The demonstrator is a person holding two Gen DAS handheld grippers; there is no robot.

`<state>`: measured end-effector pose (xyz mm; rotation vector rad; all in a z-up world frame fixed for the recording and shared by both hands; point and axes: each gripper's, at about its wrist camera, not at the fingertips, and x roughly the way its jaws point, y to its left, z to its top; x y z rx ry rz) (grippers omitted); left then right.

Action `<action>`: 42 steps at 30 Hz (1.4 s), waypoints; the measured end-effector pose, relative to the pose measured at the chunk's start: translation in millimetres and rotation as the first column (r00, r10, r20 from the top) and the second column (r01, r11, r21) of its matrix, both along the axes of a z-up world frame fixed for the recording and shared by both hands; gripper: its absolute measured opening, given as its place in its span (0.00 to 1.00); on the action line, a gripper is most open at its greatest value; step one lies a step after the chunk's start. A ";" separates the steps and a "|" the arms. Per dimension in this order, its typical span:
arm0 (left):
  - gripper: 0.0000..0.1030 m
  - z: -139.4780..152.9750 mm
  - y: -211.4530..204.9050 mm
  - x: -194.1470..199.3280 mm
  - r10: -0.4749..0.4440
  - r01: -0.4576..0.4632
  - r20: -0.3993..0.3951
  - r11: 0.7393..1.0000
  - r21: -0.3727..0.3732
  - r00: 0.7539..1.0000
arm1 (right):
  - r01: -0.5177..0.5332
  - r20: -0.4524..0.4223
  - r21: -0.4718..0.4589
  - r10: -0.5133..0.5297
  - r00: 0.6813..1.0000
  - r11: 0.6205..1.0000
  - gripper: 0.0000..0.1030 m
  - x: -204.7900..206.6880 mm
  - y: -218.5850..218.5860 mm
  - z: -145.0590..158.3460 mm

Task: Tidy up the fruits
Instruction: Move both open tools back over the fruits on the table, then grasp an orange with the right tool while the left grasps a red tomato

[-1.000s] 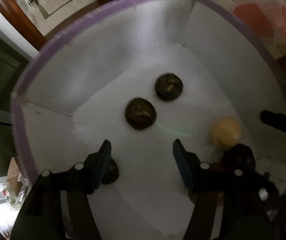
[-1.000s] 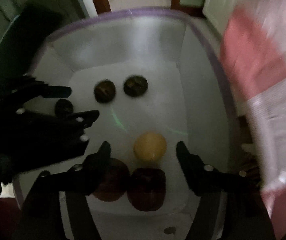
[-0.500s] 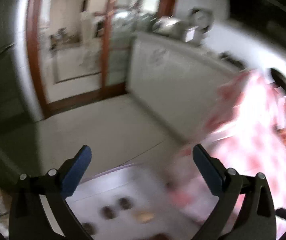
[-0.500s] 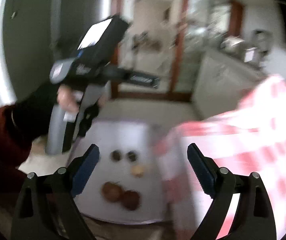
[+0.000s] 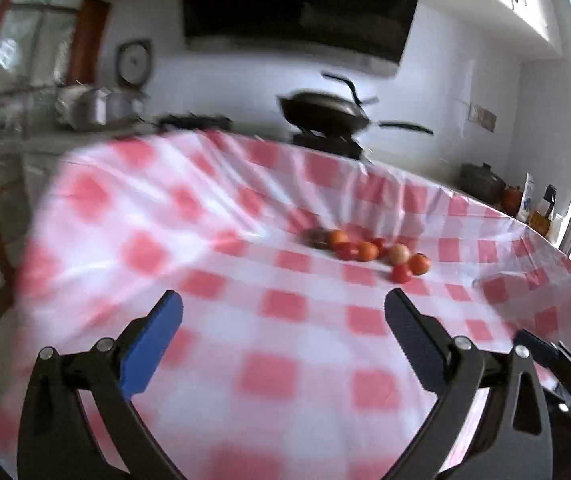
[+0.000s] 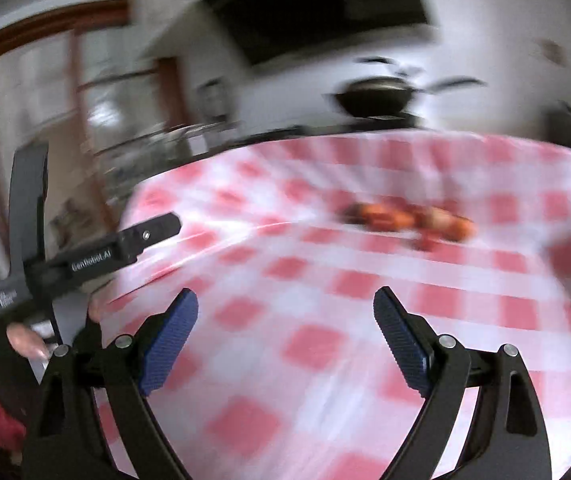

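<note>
Fruits (image 5: 369, 250) lie in a loose cluster on the red-and-white checked tablecloth (image 5: 245, 320), toward its far side, well apart from both tools; they are small, round, orange and red, one paler (the right wrist view shows them only as a blurred smear (image 6: 409, 220)). No container holds them.

Left gripper (image 5: 283, 312) hangs over the near part of the cloth with its blue-padded jaws spread wide, nothing between them. Right gripper (image 6: 285, 308) is likewise spread and empty. In the right wrist view the left tool's body (image 6: 85, 258) sits left of the cloth, with white lettering that looks like "GenRobot.AI".

Beyond the cloth's far edge, a dark pan (image 5: 325, 114) sits on a counter, under a large dark panel (image 5: 297, 8) on the white wall. A lidded pot (image 5: 481, 184) and bottles (image 5: 549, 208) stand to the right.
</note>
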<state>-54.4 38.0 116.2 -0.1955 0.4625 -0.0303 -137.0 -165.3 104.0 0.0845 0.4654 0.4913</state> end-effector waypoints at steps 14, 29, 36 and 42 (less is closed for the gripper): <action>0.98 -71.7 -55.4 203.2 0.108 -0.159 -0.203 0.953 -0.258 0.973 | 0.396 -0.273 0.221 -0.333 0.903 0.891 0.85 125.6 -152.9 -55.0; 0.98 -79.2 -33.4 226.5 0.065 -0.109 -0.141 0.937 -0.332 0.988 | 0.452 -0.178 -0.070 -0.457 0.871 0.889 0.83 192.0 -122.0 -55.5; 0.98 -78.0 -36.4 226.6 0.057 -0.100 -0.143 0.943 -0.318 0.988 | 0.371 -0.287 -0.199 -0.416 0.863 0.907 0.66 278.1 -103.3 -78.4; 0.98 -80.4 -38.7 229.5 0.053 -0.102 -0.159 0.944 -0.314 0.986 | 0.326 -0.320 -0.218 -0.383 0.866 0.920 0.63 309.5 -96.0 -83.8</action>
